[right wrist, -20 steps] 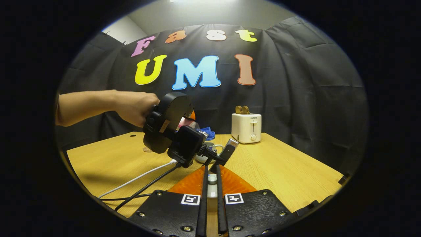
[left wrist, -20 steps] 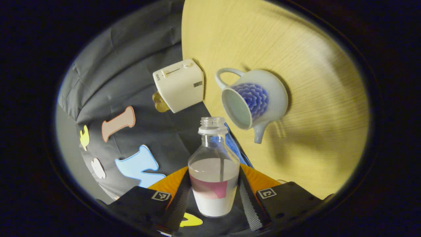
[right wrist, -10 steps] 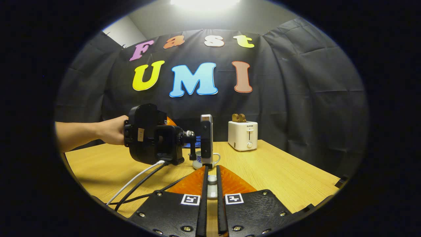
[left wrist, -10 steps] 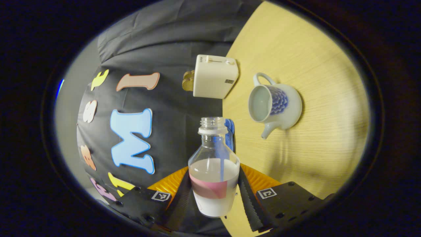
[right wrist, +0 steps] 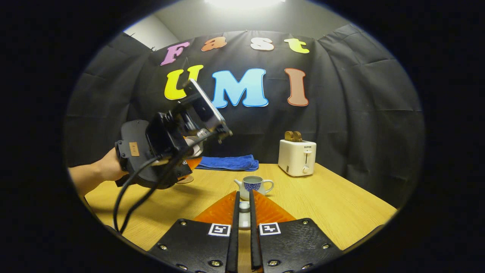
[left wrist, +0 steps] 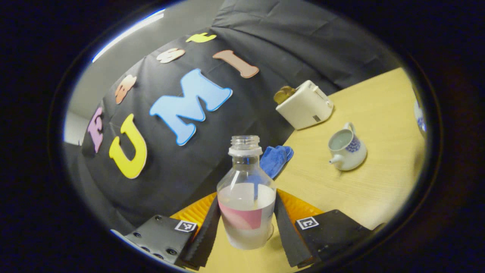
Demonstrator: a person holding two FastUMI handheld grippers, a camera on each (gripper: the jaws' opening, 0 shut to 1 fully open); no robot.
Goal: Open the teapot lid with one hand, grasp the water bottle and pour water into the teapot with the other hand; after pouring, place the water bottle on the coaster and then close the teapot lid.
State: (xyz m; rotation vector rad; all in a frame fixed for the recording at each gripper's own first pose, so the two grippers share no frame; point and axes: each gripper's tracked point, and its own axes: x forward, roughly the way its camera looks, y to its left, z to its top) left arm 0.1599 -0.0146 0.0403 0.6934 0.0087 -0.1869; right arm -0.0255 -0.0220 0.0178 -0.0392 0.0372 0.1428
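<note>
- Left gripper [left wrist: 246, 223], bottom centre of the left gripper view: its jaws are clamped on the bottle [left wrist: 246, 197], one finger on each side of the lower body, at the label band.
- Right gripper [right wrist: 242, 212], bottom centre of the right gripper view: its jaws are pinched nearly together on the lid [right wrist: 244, 206], a small pale knob caught between the fingers.
- Bottle: clear, uncapped, about half full. I judge it moderately heavy, smooth and apt to slip; the low grip on the wide body looks sound, and it must stay upright or it spills.
- Coaster [right wrist: 185, 179]: left of centre in the right gripper view, partly hidden behind the left gripper.
- Teapot [left wrist: 346, 148]: right of centre in the left gripper view, lid off and mouth open, standing on the table [left wrist: 360, 189]. Glazed ceramic, likely hard, slick and breakable; the lid needs a gentle seat.
</note>
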